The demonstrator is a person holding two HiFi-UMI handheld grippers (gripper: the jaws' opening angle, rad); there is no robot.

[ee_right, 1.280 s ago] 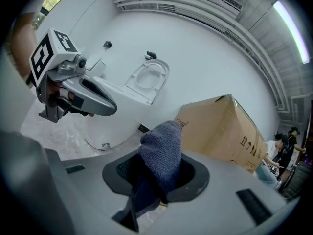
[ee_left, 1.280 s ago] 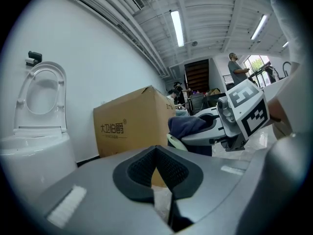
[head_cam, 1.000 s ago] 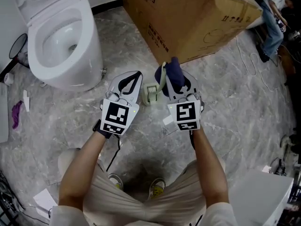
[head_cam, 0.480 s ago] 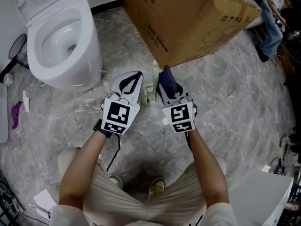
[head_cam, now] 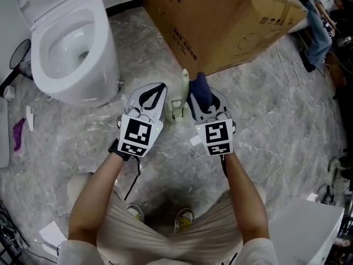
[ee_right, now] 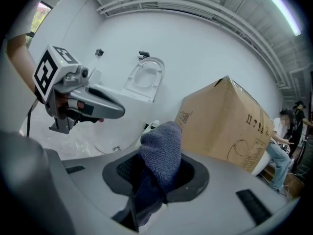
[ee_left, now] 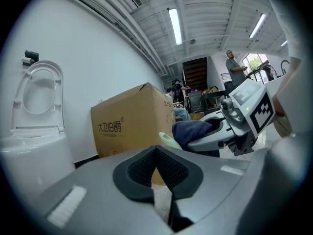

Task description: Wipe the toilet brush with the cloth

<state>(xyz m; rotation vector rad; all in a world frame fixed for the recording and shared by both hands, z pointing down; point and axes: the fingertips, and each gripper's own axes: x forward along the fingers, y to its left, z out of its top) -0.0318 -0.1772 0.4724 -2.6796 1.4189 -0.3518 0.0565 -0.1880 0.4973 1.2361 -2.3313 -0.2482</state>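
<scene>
A pale green toilet brush handle (head_cam: 185,77) rises from its holder (head_cam: 176,110) on the floor, between my two grippers. My right gripper (head_cam: 202,91) is shut on a dark blue cloth (head_cam: 199,86), and the cloth sits right against the handle's right side. In the right gripper view the cloth (ee_right: 161,153) bulges out of the jaws, with the handle tip (ee_right: 153,125) just behind it. My left gripper (head_cam: 156,88) is shut with nothing in it, a little to the left of the handle. The left gripper view shows the handle tip (ee_left: 165,140) beside the cloth (ee_left: 193,130).
A white toilet (head_cam: 71,43) with its lid up stands at the far left. A large cardboard box (head_cam: 220,21) stands just beyond the brush. Cables (head_cam: 300,87) lie on the marble floor at right, a white bin (head_cam: 303,225) at near right, and a purple rag (head_cam: 19,132) at far left.
My right gripper, with the cloth, shifted left against the brush handle, then a little back to the right. The handle stands straighter now. The left gripper stayed put.
</scene>
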